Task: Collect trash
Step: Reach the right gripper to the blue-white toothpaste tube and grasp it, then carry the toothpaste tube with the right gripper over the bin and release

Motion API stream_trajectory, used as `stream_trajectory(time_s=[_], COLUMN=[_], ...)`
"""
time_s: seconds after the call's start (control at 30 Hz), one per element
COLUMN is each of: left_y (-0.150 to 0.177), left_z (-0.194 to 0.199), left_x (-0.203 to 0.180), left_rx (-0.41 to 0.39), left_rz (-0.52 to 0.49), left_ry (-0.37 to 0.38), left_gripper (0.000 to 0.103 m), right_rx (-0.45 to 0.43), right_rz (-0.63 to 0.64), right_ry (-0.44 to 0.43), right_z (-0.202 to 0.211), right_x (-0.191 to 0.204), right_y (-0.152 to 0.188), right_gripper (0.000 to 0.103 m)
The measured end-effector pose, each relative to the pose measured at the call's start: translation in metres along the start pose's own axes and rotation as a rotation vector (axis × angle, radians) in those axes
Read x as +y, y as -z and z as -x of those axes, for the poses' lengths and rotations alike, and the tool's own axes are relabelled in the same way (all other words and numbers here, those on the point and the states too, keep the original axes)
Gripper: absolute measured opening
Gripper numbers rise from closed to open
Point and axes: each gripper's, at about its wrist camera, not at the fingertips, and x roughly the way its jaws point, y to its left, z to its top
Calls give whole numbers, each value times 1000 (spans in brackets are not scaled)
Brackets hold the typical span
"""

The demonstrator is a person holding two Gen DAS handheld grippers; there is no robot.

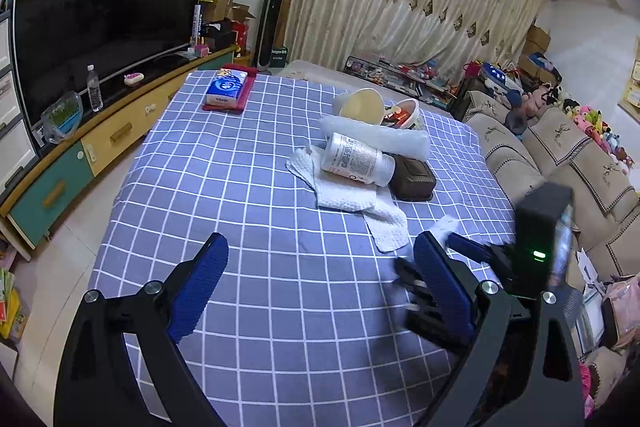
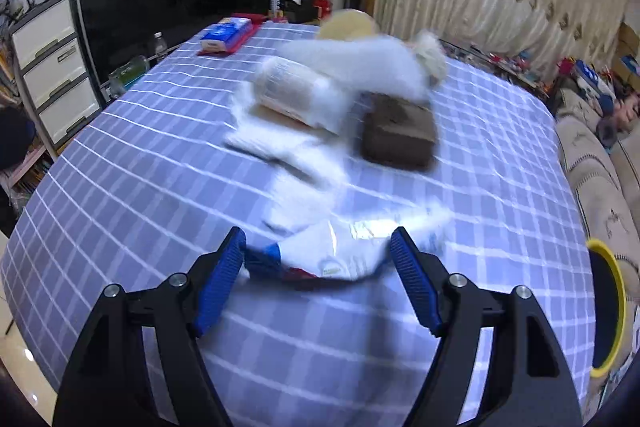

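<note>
step: right gripper (image 2: 318,259) reaching for crumpled white plastic wrapper with red-blue print (image 2: 320,259), near edge of blue checked tablecloth (image 2: 160,167) | right jaws wide, straddling wrapper, not gripping | left gripper (image 1: 320,279) wide open, empty | advice: lower until pads flank the bulk, then close.

white bottle (image 1: 358,159) lying on paper towel (image 1: 348,195)

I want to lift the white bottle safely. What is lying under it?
The bottle lies on a white paper towel, its cap end against a brown box. Whatever is beneath the towel there is hidden.
</note>
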Motion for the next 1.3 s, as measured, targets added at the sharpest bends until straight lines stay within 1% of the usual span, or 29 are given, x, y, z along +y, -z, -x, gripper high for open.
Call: stream_trajectory(time_s=[0.17, 0.27, 0.37, 0.53, 0.63, 0.7, 0.73, 0.77, 0.8, 0.83, 0.87, 1.07, 1.2, 1.3], left_y=[2, 2, 3, 4, 4, 6, 7, 8, 8, 8, 9, 10, 13, 14], left_z=[-7, -12, -13, -14, -16, -18, -19, -20, -21, -22, -23, -32, -35, -37], left_x=[-7, -14, -20, -22, -21, -21, -21, -21, -20, -18, -17, -11, -14, -17], left_rx=[12, 18, 20, 24, 31, 38, 39, 42, 43, 46, 49, 63, 71, 74], left_rz=[-11, -14, -25, -32, -24, -26, -27, -28, -27, -24, -19, 0, -6, -12], left_ry=[12, 21, 27, 25, 31, 35, 36, 36, 37, 37, 35, 42, 50, 52], left_gripper=[93, 93, 93, 93, 93, 93, 93, 93, 93, 93, 93, 93, 93, 93], right_rx=[3, 0, 9, 47, 59, 61, 61, 60, 58, 55, 50, 13, 16, 43], right_rz=[-150, -199, -189, -194, -194, -193, -198, -202, -205, -206, -211, -238, -257, -249], right_ry=[-28, -30, -60, -83, -68, -47, -40, -41, -40, -38, -39, -67, -99, -106], right_z=[19, 20, 16, -1, -11, -15, -17, -17, -16, -15, -13, 2, 11, 14], right_x=[-67, -86, -85, -79, -73, -70, -70, -71, -72, -73, -76, -98, -111, -115], right_y=[24, 25, 19, 9, 4, 1, 1, 1, 2, 2, 3, 11, 16, 22], right_gripper=[71, 71, 71, 71, 71, 61, 59, 53, 44, 39, 37, 35, 35, 35])
